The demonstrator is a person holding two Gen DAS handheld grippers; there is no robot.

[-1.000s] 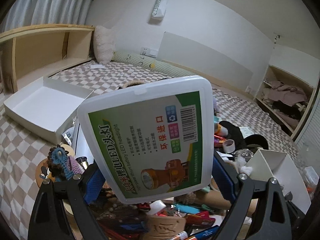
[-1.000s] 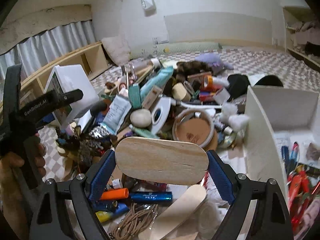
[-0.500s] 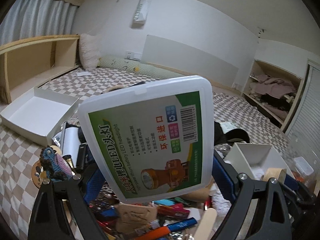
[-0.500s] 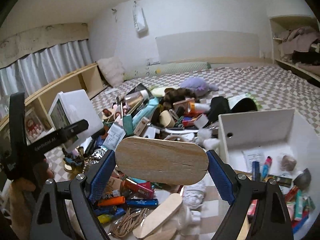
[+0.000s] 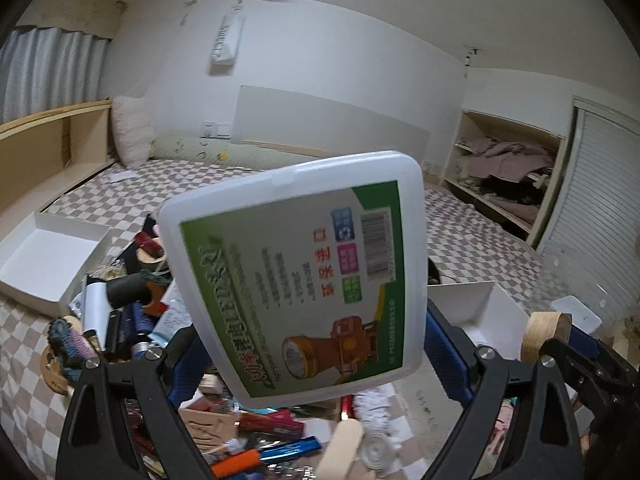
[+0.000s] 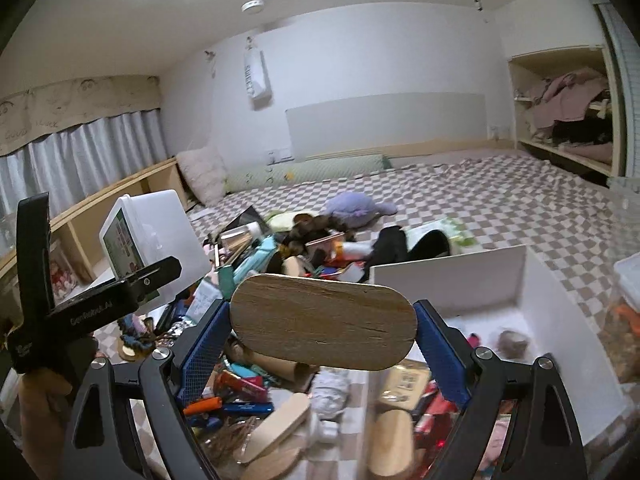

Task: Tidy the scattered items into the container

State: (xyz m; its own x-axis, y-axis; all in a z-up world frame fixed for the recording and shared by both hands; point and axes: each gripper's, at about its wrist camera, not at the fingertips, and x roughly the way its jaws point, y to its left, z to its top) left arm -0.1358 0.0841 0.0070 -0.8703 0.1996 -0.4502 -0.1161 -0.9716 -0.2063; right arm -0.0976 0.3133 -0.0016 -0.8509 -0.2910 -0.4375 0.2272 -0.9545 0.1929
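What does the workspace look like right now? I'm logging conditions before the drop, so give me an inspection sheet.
Surface: checkered bedspread.
Job's things: plastic headlamp case and oval wooden piece, both held; white container box partly filled.
Clutter: dense pile left of the box.
Grippers: left gripper shut on the case; right gripper shut on the wooden piece.
Cables: nothing seen.
Surroundings: curtains, shelf of clothes.
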